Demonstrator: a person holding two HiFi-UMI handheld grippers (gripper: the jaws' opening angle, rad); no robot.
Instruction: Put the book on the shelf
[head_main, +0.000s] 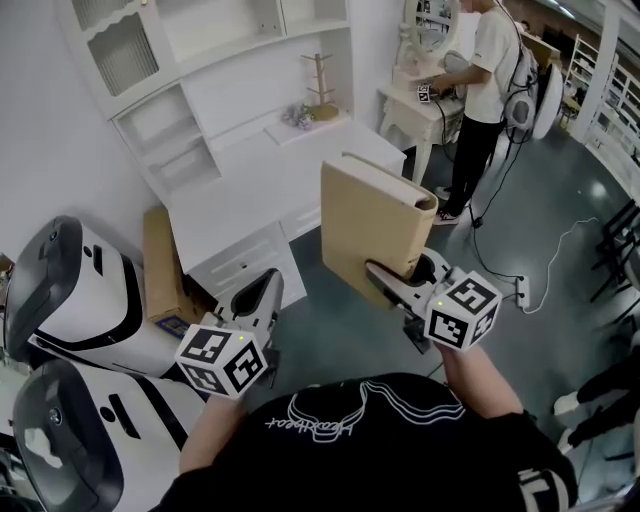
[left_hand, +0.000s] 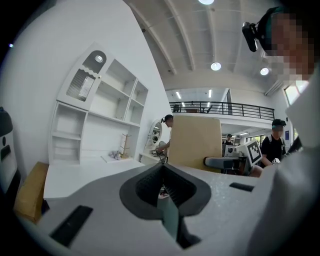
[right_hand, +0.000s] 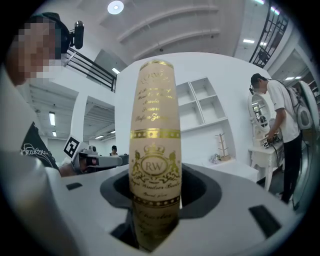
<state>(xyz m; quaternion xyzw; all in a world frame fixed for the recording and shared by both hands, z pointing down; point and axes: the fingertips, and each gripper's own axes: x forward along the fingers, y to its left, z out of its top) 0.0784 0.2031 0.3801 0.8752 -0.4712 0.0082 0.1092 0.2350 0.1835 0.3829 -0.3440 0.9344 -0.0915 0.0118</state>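
My right gripper (head_main: 395, 285) is shut on a thick tan book (head_main: 370, 225) and holds it upright in the air over the floor, in front of the white desk (head_main: 260, 180). The right gripper view shows the book's cream spine (right_hand: 155, 150) with gold print standing between the jaws. The white shelf unit (head_main: 190, 130) with open compartments rises behind the desk, beyond and left of the book. My left gripper (head_main: 262, 292) hangs lower left, near the desk drawers, shut with nothing in it. In the left gripper view the book (left_hand: 196, 142) shows to the right of the shelf unit (left_hand: 107, 115).
Two white-and-black machines (head_main: 70, 290) stand at the left. A brown cardboard piece (head_main: 160, 265) leans beside the desk. A small wooden stand (head_main: 320, 90) sits on the desk's back. A person (head_main: 490, 90) works at a dressing table at the far right. A cable (head_main: 560, 240) lies on the floor.
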